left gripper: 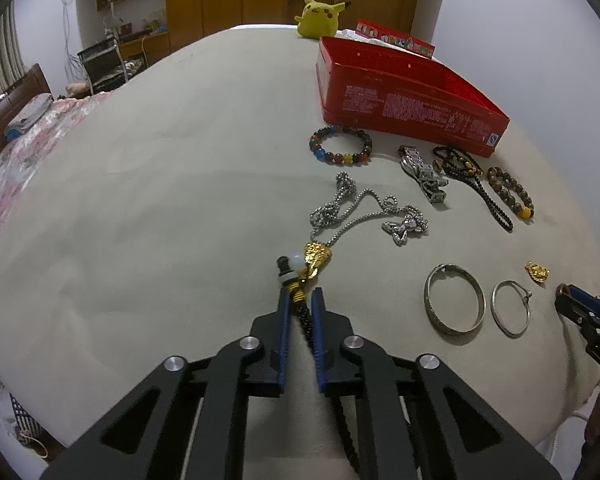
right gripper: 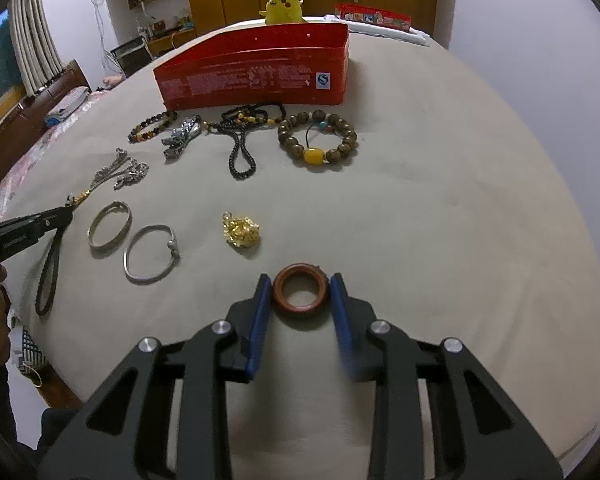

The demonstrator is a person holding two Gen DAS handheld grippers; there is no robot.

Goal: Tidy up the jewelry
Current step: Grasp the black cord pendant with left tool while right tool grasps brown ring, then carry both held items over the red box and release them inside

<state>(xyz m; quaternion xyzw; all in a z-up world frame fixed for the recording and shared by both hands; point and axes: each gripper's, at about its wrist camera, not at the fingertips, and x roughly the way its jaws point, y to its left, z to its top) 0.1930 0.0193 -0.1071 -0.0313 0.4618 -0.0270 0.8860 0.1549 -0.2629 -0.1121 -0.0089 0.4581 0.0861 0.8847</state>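
My left gripper [left gripper: 301, 300] is shut on the black braided cord [left gripper: 305, 320] of a pendant with a white bead and a gold charm [left gripper: 318, 258]; the cord's loop trails back under the gripper. In the right wrist view that gripper [right gripper: 66, 214] comes in from the left edge. My right gripper [right gripper: 300, 285] is shut on a red-brown wooden ring [right gripper: 300, 307] that lies flat on the beige table, one blue pad against each side of it. The red tin box [right gripper: 252, 76] stands open at the far side, behind the jewellery.
On the table [right gripper: 420, 220] lie a gold charm [right gripper: 242, 232], two silver bangles [right gripper: 110, 230] [right gripper: 150, 254], a silver chain [left gripper: 364, 212], a brown bead bracelet [right gripper: 318, 142], a black necklace [right gripper: 240, 152], a watch band [left gripper: 424, 178] and a coloured bead bracelet [left gripper: 340, 146]. A yellow plush [right gripper: 284, 8] sits behind the box.
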